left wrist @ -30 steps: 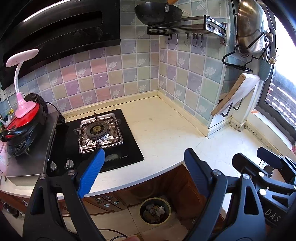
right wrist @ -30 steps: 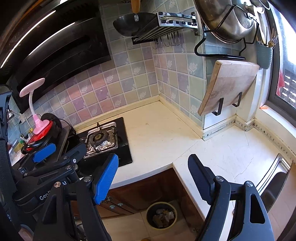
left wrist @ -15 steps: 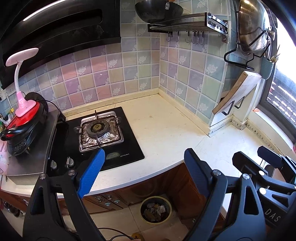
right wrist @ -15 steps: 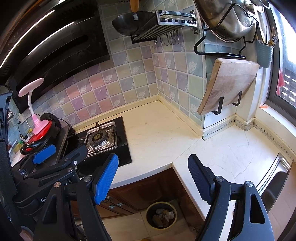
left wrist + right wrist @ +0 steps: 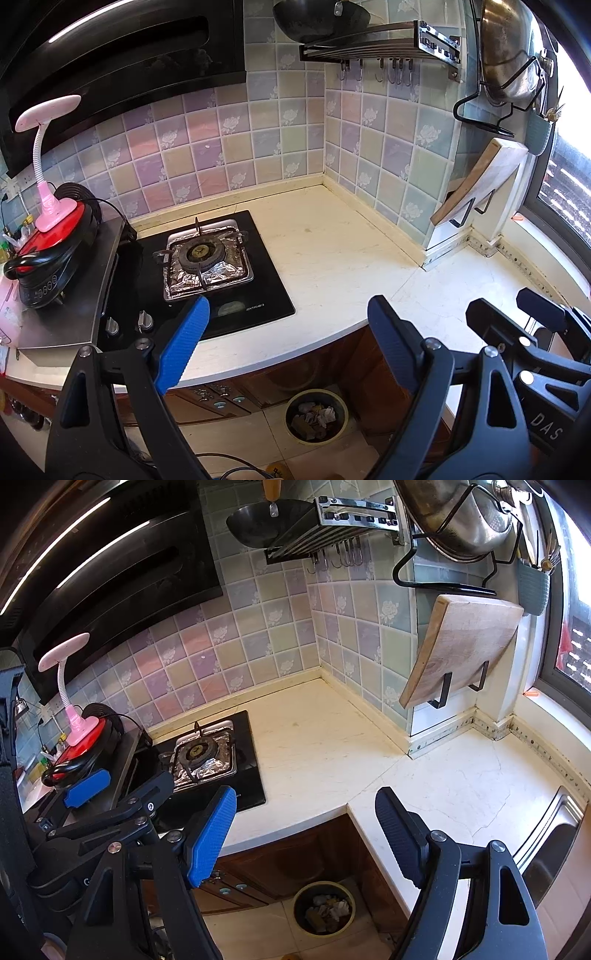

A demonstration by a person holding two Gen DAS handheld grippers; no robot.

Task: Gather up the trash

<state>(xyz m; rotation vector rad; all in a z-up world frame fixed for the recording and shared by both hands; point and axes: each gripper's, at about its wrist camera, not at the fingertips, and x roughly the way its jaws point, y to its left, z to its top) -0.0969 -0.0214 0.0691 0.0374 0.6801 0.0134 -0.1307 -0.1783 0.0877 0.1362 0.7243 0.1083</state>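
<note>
In the left wrist view, the left gripper (image 5: 288,332) is held spread and empty at lower centre above the trash bin (image 5: 316,416) on the floor, while in the right wrist view the right gripper (image 5: 306,830) is likewise held wide and empty over that bin at bottom centre, seemingly because the worktop (image 5: 317,746) has been cleared.

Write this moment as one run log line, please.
left gripper: open, empty | right gripper: open, empty | bin: on floor, holds trash | countertop: no trash visible

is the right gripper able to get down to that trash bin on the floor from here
Probably yes: the right gripper is open and empty, and the trash bin sits uncovered below the countertop edge, with nothing between them.
</note>
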